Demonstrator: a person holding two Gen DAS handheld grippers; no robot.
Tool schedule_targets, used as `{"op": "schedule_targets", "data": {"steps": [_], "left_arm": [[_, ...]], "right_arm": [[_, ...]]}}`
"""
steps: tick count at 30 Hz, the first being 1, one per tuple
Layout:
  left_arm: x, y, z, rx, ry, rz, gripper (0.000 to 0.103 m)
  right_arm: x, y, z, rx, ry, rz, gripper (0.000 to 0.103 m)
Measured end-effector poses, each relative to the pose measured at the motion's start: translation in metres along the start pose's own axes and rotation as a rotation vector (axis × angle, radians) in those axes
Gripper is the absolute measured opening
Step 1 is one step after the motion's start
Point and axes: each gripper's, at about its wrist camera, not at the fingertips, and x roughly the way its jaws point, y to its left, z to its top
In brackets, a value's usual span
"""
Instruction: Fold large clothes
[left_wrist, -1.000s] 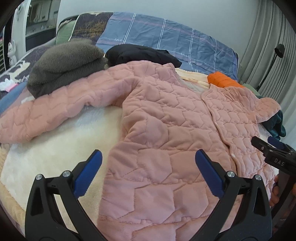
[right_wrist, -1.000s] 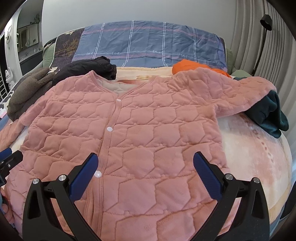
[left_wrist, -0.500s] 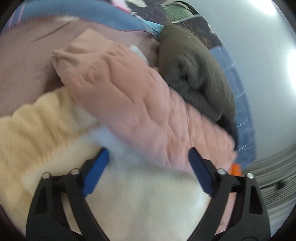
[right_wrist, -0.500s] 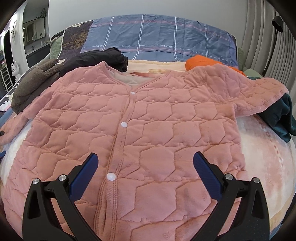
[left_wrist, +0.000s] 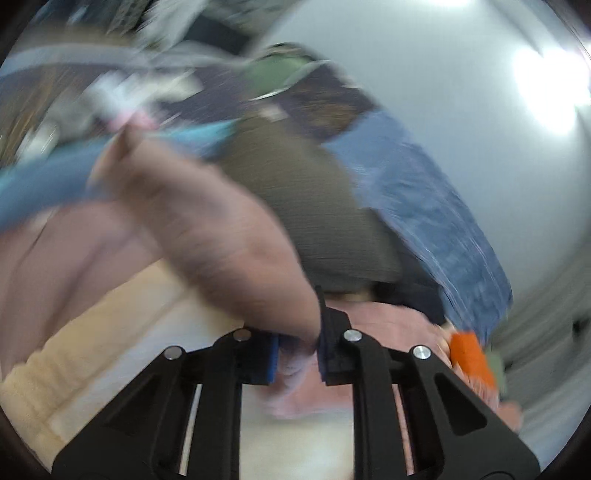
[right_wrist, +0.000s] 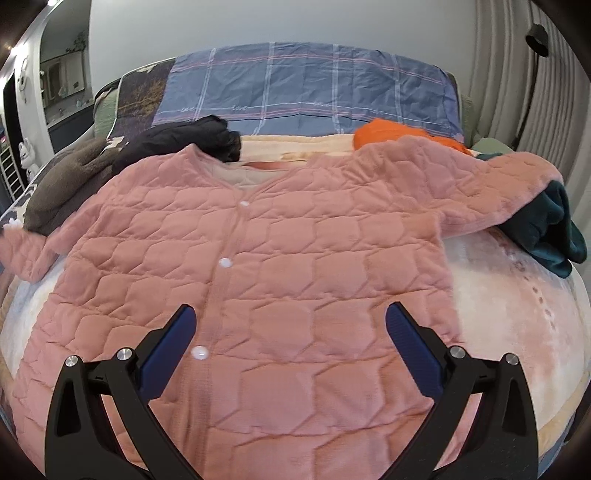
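Observation:
A pink quilted jacket (right_wrist: 295, 251) lies spread face up on the bed, snaps down its front. In the right wrist view my right gripper (right_wrist: 288, 332) hovers open over the jacket's lower front, nothing between its blue pads. In the blurred left wrist view my left gripper (left_wrist: 297, 343) is closing on the jacket's left sleeve (left_wrist: 207, 221). Its blue pads (left_wrist: 271, 354) pinch the pink fabric. The sleeve runs up and away to its cuff at the upper left. That sleeve's end (right_wrist: 26, 251) shows at the far left of the right wrist view.
A brown fleece (right_wrist: 62, 184) and a black garment (right_wrist: 184, 140) lie beyond the jacket's left shoulder. An orange piece (right_wrist: 388, 133) and a dark teal garment (right_wrist: 550, 229) lie on the right. A blue plaid cover (right_wrist: 306, 88) is behind. A cream blanket (left_wrist: 92, 350) covers the bed.
My left gripper swung left from over the jacket body to the left sleeve, rolled, and went from wide open to shut on the sleeve. The right gripper stayed open over the jacket.

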Motion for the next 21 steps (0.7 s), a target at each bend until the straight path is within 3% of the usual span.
{"op": "schedule_targets", "data": {"steps": [4,7,11,13,14,16,18,21], "left_arm": [[0.007,-0.106,-0.013,0.224,0.018,-0.126,0.016],[0.019,-0.187,-0.043,0.386,0.059,-0.225,0.016],[0.052,-0.276,-0.107,0.579,0.148,-0.319,0.02],[0.075,-0.304,-0.149,0.651,0.238,-0.347,0.031],[0.086,-0.313,-0.169,0.681,0.279,-0.351,0.047],[0.107,-0.316,-0.199,0.732,0.349,-0.349,0.065],[0.116,-0.312,-0.234,0.811,0.415,-0.318,0.069],[0.117,-0.295,-0.246,0.871,0.444,-0.265,0.072]], "right_arm": [[-0.009,-0.017,-0.002,0.015,-0.023,-0.012,0.102],[-0.014,-0.034,-0.006,0.025,-0.034,-0.036,0.102],[-0.014,-0.067,-0.013,0.072,-0.021,-0.087,0.102],[-0.013,-0.082,-0.016,0.1,-0.012,-0.098,0.102],[-0.012,-0.09,-0.017,0.118,-0.005,-0.094,0.102],[-0.009,-0.105,-0.019,0.161,0.018,-0.05,0.102],[-0.002,-0.117,-0.017,0.204,0.057,0.039,0.102],[0.016,-0.123,-0.009,0.259,0.136,0.212,0.102]]}}
